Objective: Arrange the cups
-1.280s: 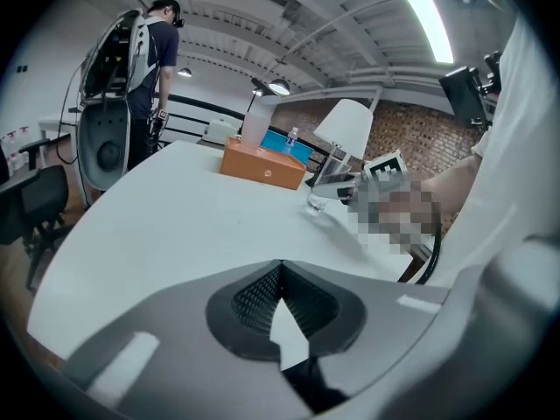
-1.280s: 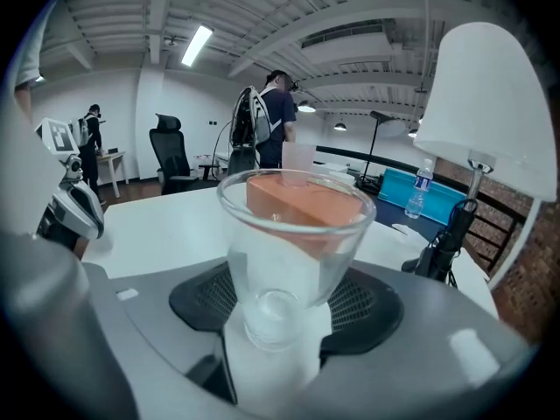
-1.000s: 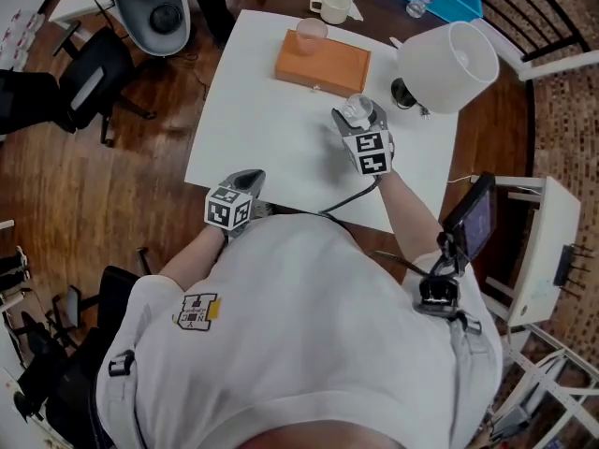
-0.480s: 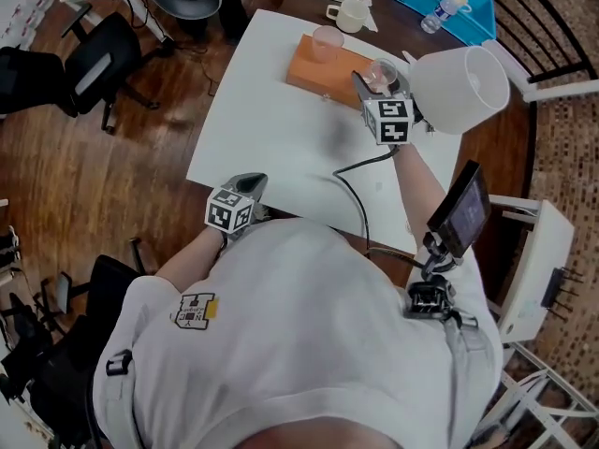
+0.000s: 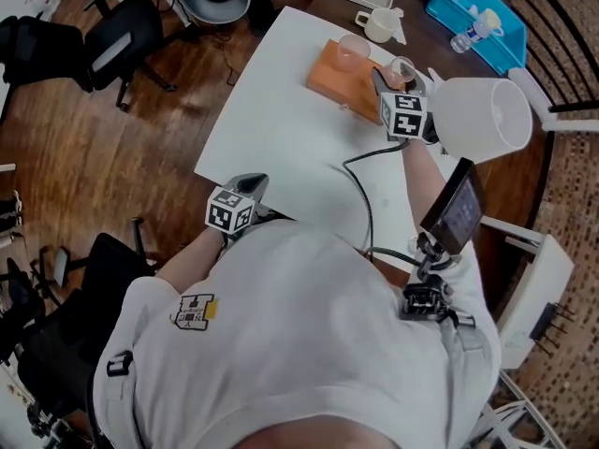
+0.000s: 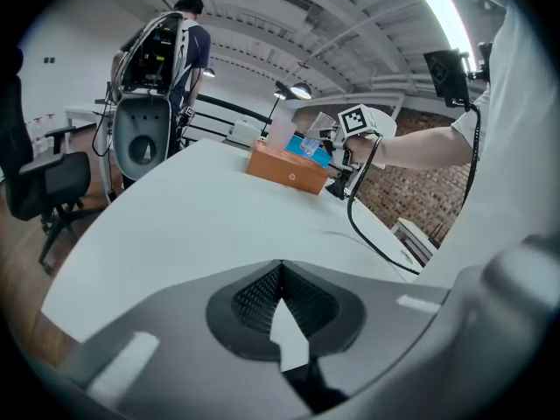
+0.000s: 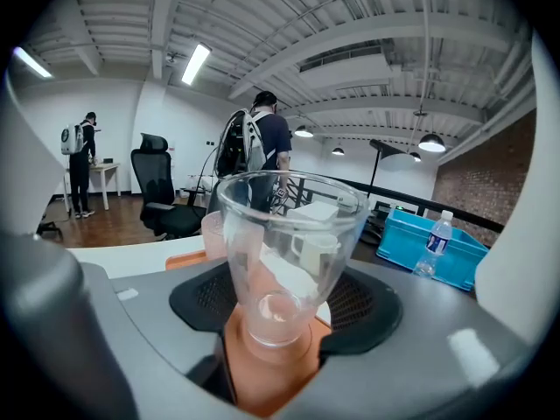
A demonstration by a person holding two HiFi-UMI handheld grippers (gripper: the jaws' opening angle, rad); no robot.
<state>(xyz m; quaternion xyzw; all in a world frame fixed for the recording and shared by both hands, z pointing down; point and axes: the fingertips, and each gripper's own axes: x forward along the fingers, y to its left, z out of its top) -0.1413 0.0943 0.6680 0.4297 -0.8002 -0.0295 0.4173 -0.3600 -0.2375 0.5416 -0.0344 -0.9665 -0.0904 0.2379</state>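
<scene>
Head view: one clear cup (image 5: 402, 67), one pink cup (image 5: 353, 50), one mug (image 5: 380, 26).

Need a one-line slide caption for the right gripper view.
Right gripper holds a clear cup upright over the orange box, a pink cup behind it.

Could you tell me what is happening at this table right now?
A person is arranging cups with two handheld grippers. The right gripper is shut on a clear cup, held upright over the orange box, near a pink cup standing on that box. The left gripper is shut and empty, low by the white table's near edge.
</scene>
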